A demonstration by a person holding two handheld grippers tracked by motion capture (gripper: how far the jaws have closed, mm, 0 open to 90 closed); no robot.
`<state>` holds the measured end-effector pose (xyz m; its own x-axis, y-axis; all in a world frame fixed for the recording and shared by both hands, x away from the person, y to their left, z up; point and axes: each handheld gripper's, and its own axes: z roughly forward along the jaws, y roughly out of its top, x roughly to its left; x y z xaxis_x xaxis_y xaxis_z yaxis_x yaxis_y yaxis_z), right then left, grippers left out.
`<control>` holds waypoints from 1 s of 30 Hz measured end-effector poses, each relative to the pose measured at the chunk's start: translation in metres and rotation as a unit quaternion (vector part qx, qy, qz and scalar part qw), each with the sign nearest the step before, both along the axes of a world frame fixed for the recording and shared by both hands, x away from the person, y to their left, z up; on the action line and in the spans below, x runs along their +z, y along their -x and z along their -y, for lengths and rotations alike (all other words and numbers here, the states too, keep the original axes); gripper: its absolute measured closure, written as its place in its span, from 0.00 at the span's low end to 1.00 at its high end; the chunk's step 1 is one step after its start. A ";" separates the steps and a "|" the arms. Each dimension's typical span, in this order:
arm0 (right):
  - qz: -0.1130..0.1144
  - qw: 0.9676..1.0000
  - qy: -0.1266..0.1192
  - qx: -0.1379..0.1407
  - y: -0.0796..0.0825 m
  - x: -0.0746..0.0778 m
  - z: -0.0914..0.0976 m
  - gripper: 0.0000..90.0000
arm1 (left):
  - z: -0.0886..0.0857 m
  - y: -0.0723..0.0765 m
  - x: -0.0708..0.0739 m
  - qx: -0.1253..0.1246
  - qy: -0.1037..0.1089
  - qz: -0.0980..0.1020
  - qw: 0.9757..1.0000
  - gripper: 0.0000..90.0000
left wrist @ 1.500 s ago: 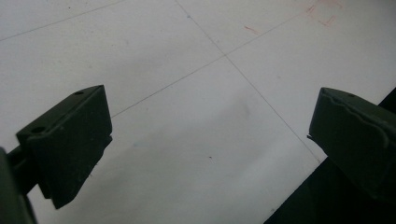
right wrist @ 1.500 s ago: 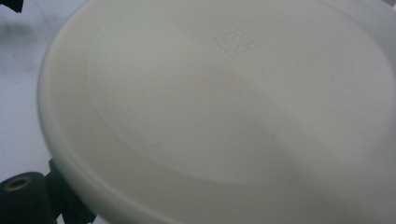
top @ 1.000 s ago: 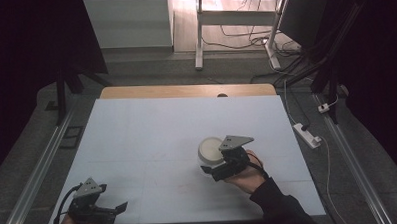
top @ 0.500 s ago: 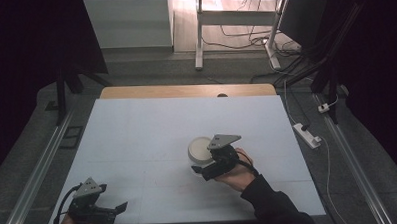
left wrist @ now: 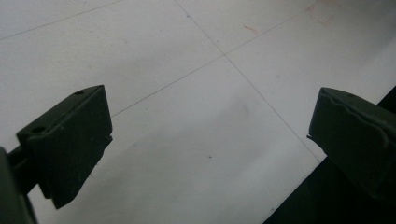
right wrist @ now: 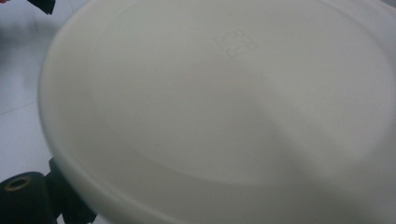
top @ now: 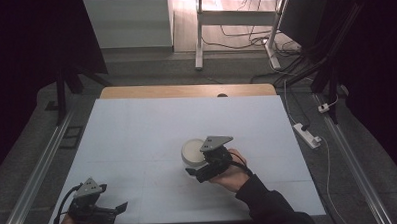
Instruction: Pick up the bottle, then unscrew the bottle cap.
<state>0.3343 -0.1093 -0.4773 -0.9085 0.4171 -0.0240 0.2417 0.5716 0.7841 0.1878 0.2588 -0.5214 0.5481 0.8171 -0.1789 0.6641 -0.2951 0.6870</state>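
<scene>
Near the middle of the desk (top: pixel 137 144), slightly toward the person's side, a white bowl (top: pixel 194 151) sits between the jaws of the right gripper (top: pixel 198 168), which pinch its rim; in the right gripper view the bowl (right wrist: pixel 224 107) looms close. At the near left corner, the left gripper (top: pixel 115 209) rests low, its jaws spread wide over bare white surface.

Table (top: pixel 152 128): pale, matte top scored with thin seam lines, bare wooden strip along the far edge. One white bowl (top: pixel 194 150) on it, just ahead of the right gripper (top: pixel 197 171). Under the left gripper (top: pixel 121 208), bare surface and the table's near edge.
</scene>
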 end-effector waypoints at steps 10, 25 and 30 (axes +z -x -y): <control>-0.004 1.000 0.001 0.008 0.002 -0.002 -0.004 0.07 | 0.002 0.000 0.000 -0.001 -0.007 0.000 1.000 0.01; -0.002 1.000 -0.006 0.010 0.004 0.001 -0.003 0.07 | 0.002 0.000 0.002 -0.007 0.009 0.006 1.000 0.00; -0.003 1.000 -0.006 0.010 0.004 0.001 -0.003 0.07 | 0.005 -0.002 0.006 -0.014 0.014 0.015 1.000 0.00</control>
<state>0.3301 -0.1067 -0.4761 -0.9166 0.3997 -0.0138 0.2353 0.5670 0.7894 0.1902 0.2535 -0.5154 0.5762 0.7962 -0.1846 0.6346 -0.2934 0.7149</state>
